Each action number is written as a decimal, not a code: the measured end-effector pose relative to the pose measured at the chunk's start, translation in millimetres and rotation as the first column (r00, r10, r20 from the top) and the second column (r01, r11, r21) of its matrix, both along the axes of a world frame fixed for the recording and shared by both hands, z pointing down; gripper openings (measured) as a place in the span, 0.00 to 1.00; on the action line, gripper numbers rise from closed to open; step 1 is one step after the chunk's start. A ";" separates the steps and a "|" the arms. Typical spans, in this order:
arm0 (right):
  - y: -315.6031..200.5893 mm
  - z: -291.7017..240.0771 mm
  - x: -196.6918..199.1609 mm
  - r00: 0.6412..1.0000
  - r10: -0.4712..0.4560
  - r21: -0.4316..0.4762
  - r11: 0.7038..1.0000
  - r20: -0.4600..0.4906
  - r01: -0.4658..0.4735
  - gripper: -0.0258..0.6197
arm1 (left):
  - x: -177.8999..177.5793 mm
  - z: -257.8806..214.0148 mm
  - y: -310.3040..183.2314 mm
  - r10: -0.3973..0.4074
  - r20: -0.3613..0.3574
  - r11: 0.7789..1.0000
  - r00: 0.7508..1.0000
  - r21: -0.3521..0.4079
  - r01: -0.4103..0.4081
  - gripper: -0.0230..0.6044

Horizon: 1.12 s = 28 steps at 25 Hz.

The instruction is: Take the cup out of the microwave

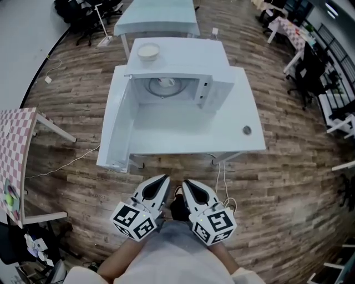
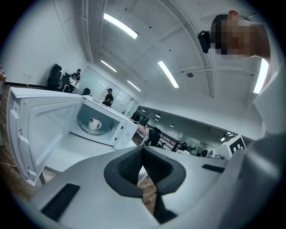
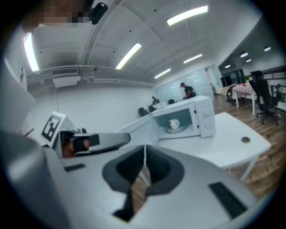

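A wood-plank floor [image 1: 288, 183] runs through a big open office, with a pale table [image 1: 158, 16] at the back, a checkered table [image 1: 14, 144] at the left edge and dark office chairs [image 1: 308, 72] to the right. In the middle stands a white table [image 1: 244, 111]. On it sits a white microwave [image 1: 216, 89] whose door [image 1: 117, 119] is swung wide open to the left. A bowl [image 1: 148, 51] rests on the microwave's top.

Inside the microwave, on the round glass plate [image 2: 91, 129], is the white cup [image 2: 94, 122]. It stands upright with its long axis vertical and its mouth up. In the left gripper view its handle shows on the right, toward the control panel.

The left gripper [image 1: 164, 178] and the right gripper [image 1: 186, 182] hang side by side over the floor, close to the person's body and well apart from the table edge. Both point toward the microwave. Each has its jaws pressed together with nothing between them.
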State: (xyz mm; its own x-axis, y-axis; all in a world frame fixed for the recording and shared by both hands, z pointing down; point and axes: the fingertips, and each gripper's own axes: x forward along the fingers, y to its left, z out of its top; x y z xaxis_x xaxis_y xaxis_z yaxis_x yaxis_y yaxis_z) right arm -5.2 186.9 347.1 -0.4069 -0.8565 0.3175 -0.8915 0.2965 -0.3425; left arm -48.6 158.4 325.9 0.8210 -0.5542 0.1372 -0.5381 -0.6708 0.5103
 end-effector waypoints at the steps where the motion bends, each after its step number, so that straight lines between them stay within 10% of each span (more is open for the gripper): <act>1: -6.9 0.1 2.7 1.000 -0.010 0.005 1.000 -0.003 0.010 0.08 | 3.8 -0.5 -6.4 -0.007 0.003 1.000 1.000 0.003 0.007 0.05; 28: -102.7 -8.1 37.6 0.985 -0.171 0.095 0.980 -0.030 0.173 0.12 | 54.6 -7.9 -94.1 -0.123 0.002 0.989 0.992 0.079 0.122 0.05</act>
